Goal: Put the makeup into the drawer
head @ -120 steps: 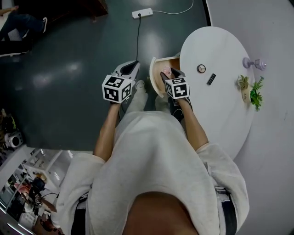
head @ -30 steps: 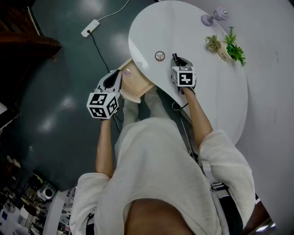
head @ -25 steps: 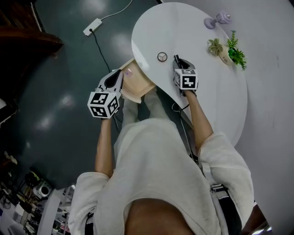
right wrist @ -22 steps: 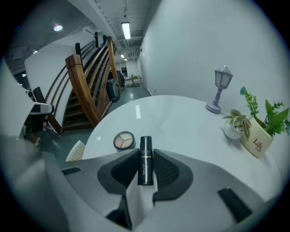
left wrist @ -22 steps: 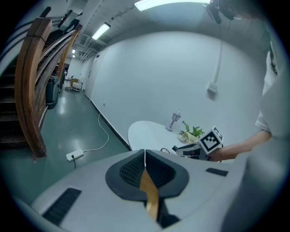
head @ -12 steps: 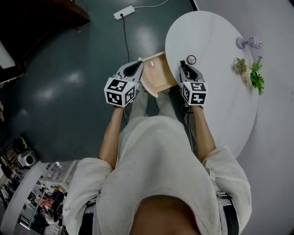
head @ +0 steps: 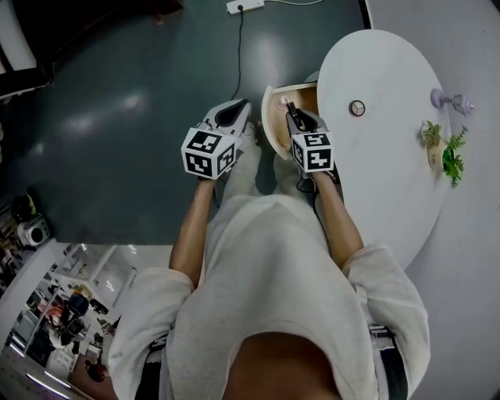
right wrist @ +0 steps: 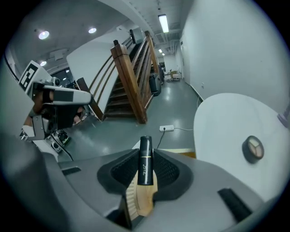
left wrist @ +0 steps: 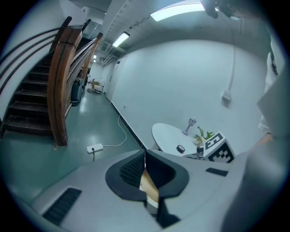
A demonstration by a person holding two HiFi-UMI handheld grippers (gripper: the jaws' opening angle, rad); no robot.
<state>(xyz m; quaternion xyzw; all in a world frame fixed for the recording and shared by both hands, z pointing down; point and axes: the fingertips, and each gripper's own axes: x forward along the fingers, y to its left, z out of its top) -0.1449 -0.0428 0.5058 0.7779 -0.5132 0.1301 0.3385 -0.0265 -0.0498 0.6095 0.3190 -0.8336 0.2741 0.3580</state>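
Lipstick tube (right wrist: 145, 159), black with a thin gold band, stands upright between the fingers (right wrist: 124, 170) of the right gripper (right wrist: 145, 156), which are clamped on its two sides; its cap projects above the fingertips. In the head view the right gripper (head: 291, 117) is positioned over the open wooden drawer (head: 271, 125), which extends from under the edge of the white oval counter (head: 391, 180), and a small pale pink item (head: 285, 101) lies inside the drawer near its far end. The right gripper view shows the light wood of the drawer (right wrist: 144, 201) directly below the tube. The left gripper (head: 237, 110) is located to the left of the drawer, above the dark green floor (head: 117, 117); in the left gripper view its fingers (left wrist: 134, 168) are closed flat against each other with nothing between them. A round compact (head: 357, 108) rests on the counter, well apart from the drawer. At the counter's far side stand a small lilac lamp-shaped object (head: 451, 100) and a green plant (head: 453, 156). A white power strip (head: 244, 6) with its cable lies on the floor beyond the drawer, and a wooden staircase (right wrist: 131, 81) rises in the background
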